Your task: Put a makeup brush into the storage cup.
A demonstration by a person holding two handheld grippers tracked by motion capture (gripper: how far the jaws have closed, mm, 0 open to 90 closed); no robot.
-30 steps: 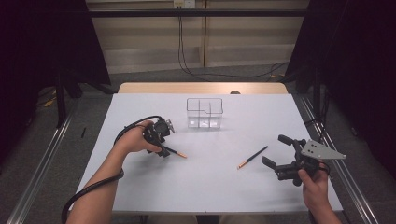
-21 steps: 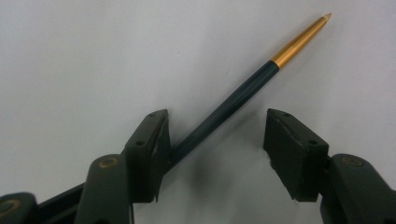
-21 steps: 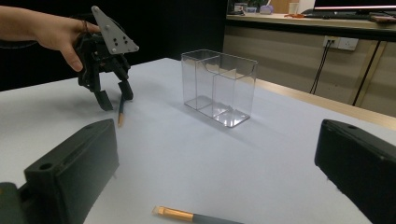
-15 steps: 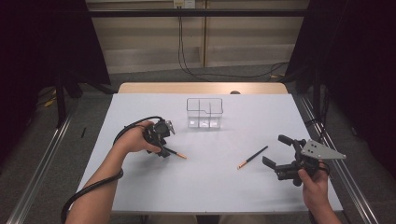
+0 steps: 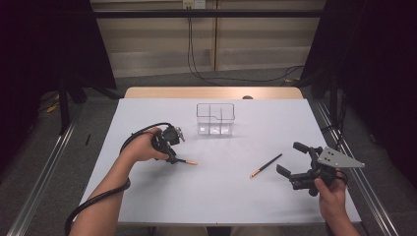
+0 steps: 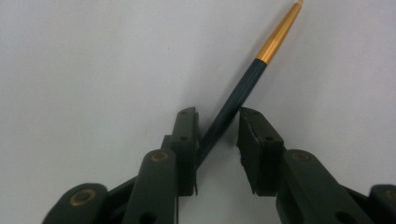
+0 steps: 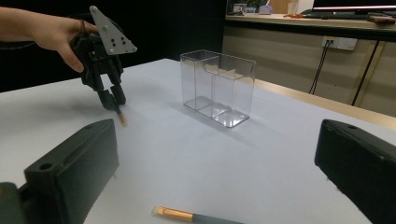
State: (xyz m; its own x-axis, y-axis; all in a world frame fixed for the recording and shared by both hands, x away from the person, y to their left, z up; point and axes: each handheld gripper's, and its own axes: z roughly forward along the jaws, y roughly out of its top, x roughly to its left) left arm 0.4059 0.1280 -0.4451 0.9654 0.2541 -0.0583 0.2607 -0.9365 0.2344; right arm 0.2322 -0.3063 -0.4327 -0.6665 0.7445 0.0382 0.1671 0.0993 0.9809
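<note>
Table (image 5: 147, 206): smooth matte pale sheet, wide.
Organizer (image 5: 215, 119): clear hard plastic box w/ dividers, far centre.
My right gripper (image 5: 295, 169): jaws wide, nothing between; near right.
My left gripper (image 6: 217, 135): jaws just been closing, narrow, brush (image 6: 238, 91) between, one pad touching.
Brush: slim dark handle, gold ferrule; left-centre.
2nd brush (image 5: 265, 165): lying loose just left of right gripper.

left pen's rear (image 6: 233, 100): hidden under the left tool (image 6: 217, 149), one pad touching, the other just apart; jaws have just been closing
left pen's tip: cut off at 1 o'clock, left gripper view
right pen (image 7: 196, 216): cut off at 6 o'clock, right gripper view
right tool (image 7: 219, 177): jaw ends blurred, cut off at 6 o'clock
left pen in the high view (image 5: 186, 161): black barrel hidden by the tool
</note>
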